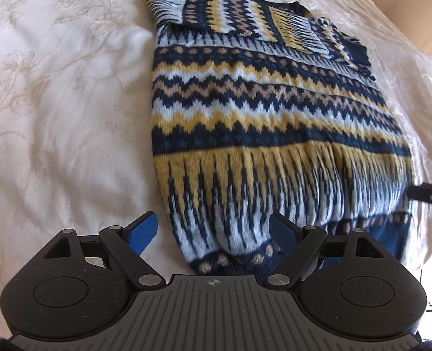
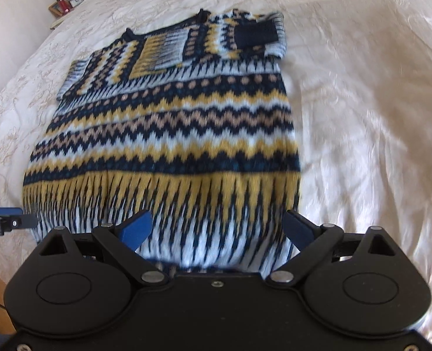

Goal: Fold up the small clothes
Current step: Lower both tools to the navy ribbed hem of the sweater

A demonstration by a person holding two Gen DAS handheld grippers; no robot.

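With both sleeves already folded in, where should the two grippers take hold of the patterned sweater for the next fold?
Probably the hem: take the patterned sweater at its two near bottom corners, coming down from above at the near edge. The sleeves already lie across the chest and the body lies flat and lengthwise on the bedspread. The open left gripper and open right gripper each sit over a corner.
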